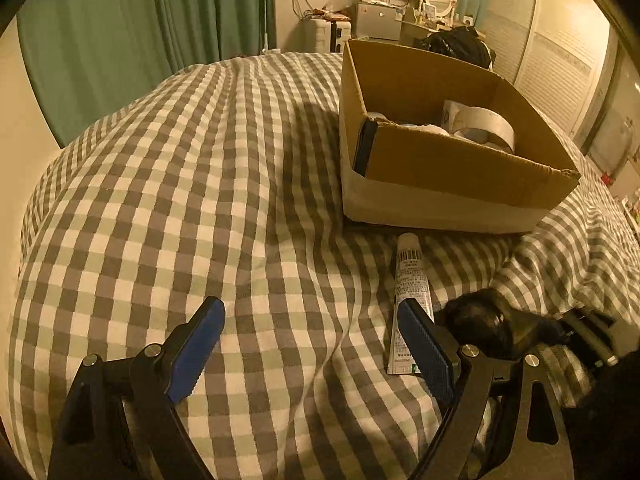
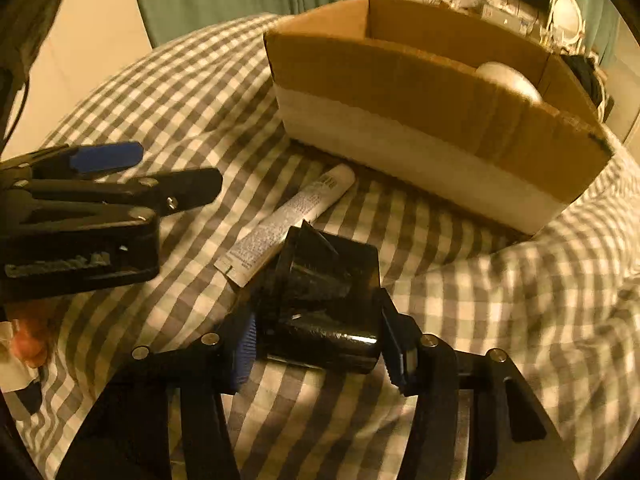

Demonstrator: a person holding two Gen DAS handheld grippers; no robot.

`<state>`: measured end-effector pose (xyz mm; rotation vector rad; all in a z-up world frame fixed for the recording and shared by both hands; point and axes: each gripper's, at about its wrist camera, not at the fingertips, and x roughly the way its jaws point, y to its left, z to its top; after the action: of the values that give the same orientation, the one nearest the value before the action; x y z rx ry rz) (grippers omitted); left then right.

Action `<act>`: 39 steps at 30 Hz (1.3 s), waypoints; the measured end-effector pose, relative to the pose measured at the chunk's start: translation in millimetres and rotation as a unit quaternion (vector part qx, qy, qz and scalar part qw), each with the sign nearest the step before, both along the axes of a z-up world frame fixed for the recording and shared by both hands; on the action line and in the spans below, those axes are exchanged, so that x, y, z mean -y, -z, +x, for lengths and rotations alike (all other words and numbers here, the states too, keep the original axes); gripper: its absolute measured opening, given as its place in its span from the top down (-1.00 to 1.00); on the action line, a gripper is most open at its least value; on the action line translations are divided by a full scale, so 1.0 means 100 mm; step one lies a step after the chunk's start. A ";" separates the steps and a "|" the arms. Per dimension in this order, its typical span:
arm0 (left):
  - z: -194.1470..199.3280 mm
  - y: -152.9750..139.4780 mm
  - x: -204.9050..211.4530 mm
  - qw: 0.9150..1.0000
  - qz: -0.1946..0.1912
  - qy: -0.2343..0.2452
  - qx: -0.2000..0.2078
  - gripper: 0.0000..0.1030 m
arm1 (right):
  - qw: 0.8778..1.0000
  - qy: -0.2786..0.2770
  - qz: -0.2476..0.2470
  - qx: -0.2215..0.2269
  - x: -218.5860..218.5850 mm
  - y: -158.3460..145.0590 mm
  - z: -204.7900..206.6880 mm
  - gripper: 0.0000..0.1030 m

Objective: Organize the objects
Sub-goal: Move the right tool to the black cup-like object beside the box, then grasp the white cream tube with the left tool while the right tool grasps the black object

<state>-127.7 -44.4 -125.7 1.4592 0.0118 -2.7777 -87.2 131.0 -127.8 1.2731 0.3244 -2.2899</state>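
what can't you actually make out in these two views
- Cardboard box contents: in the right wrist view its near wall hides all but one pale rounded top.
- White tube: in the left wrist view its lower end sits behind a jaw; the print is too small to read.
- Black roll: blurred and dark in the left wrist view.

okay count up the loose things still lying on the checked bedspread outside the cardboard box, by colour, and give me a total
White: 1, the tube
Black: 1, the black roll, between the right gripper pads
Total: 2
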 end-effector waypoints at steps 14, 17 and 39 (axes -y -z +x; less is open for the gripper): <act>-0.13 0.15 -0.37 0.997 0.033 0.063 0.019 -0.76 | 0.992 0.098 0.001 -0.078 -0.64 -0.45 -0.07 0.18; -0.21 0.22 -0.45 0.997 0.025 0.067 0.023 -0.76 | 0.992 0.099 0.000 -0.072 -0.59 -0.41 -0.17 0.18; -0.14 0.21 -0.49 0.995 0.024 0.074 0.065 0.47 | 0.994 0.075 -0.032 -0.073 -0.57 -0.48 -0.06 0.18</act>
<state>-142.0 4.6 -146.4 1.7165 -0.0324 -2.8072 -93.4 187.9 -80.0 1.1352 0.2092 -2.5073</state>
